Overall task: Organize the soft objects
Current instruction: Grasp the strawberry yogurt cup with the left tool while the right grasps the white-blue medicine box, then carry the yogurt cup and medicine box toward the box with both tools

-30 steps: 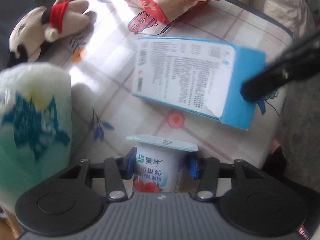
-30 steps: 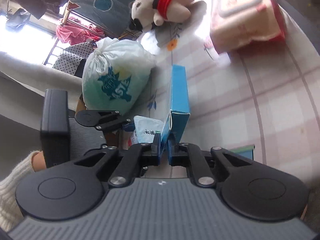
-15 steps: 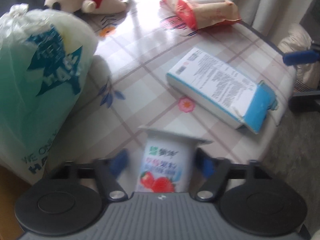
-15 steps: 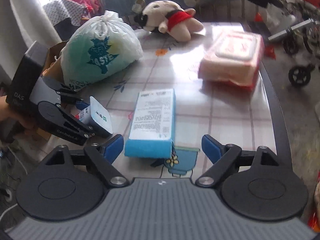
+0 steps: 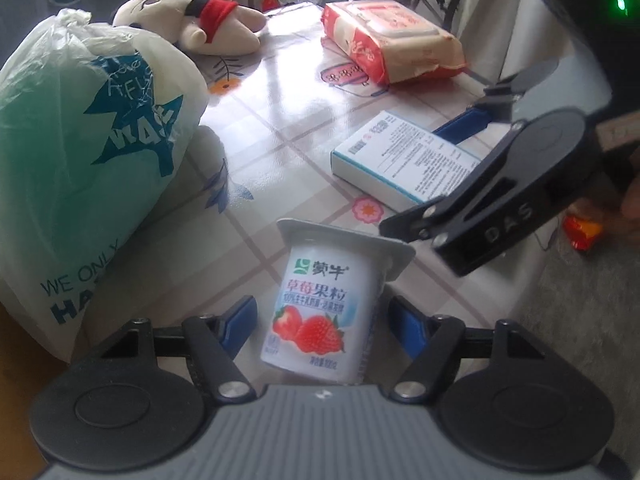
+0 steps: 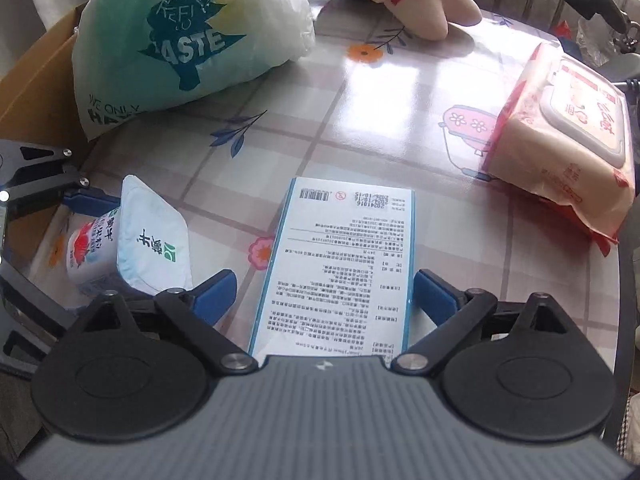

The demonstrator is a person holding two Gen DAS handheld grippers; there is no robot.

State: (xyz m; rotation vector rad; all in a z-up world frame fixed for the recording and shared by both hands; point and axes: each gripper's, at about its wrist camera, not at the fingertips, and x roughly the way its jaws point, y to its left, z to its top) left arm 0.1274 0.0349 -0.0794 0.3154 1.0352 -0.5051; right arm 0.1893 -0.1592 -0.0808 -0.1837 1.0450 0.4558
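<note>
A knotted plastic bag (image 5: 88, 152) lies at the desk's (image 6: 392, 120) left edge. The right tool (image 6: 325, 294), just opening, straddles the flat blue-edged carton (image 6: 340, 264) without touching. The left tool (image 5: 322, 322), just narrowing, brackets the strawberry yogurt cup (image 5: 326, 308), pads clear.

Both grippers share one build: the left gripper (image 5: 320, 320) and right gripper (image 6: 326, 294) have ribbed grey bodies, black round-hubbed linkage arms with silver screws, blue pads (image 5: 239, 322); "DAS" lettering, green light.

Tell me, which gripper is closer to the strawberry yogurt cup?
Left. The left gripper straddles the yogurt cup, jaws open around it. The right gripper sits beside it, open around the blue box.
</note>
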